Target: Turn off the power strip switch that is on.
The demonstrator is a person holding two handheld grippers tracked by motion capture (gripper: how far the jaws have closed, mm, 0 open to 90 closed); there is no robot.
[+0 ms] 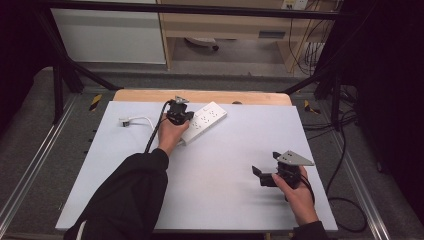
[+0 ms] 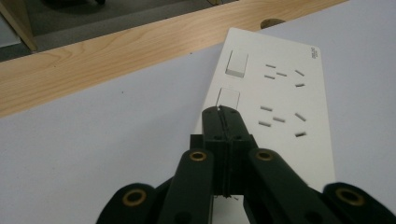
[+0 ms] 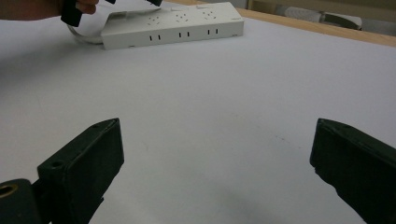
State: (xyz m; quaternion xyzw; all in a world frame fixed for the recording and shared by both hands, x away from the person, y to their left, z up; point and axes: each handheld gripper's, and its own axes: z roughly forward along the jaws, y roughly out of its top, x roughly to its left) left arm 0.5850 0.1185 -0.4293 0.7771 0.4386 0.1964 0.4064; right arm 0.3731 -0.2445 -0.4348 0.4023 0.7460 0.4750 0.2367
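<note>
High view – left gripper (image 1: 179,114) closed over power strip (image 1: 206,121)

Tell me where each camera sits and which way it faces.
High view: above the table, looking forward and down; forearms, both hands, left claw, right claw.
Left gripper view: on the left claw, shut, facing the power strip.
Right gripper view: on the open right claw, looking across the table.
All share the strip.

So the power strip (image 1: 204,121) sits toward the back middle of the table (image 1: 210,200), angled, with a plug (image 1: 126,121) off to its left. Left gripper (image 1: 186,118) is right over the strip's near end; right gripper (image 1: 261,176) is well apart, front right.
</note>
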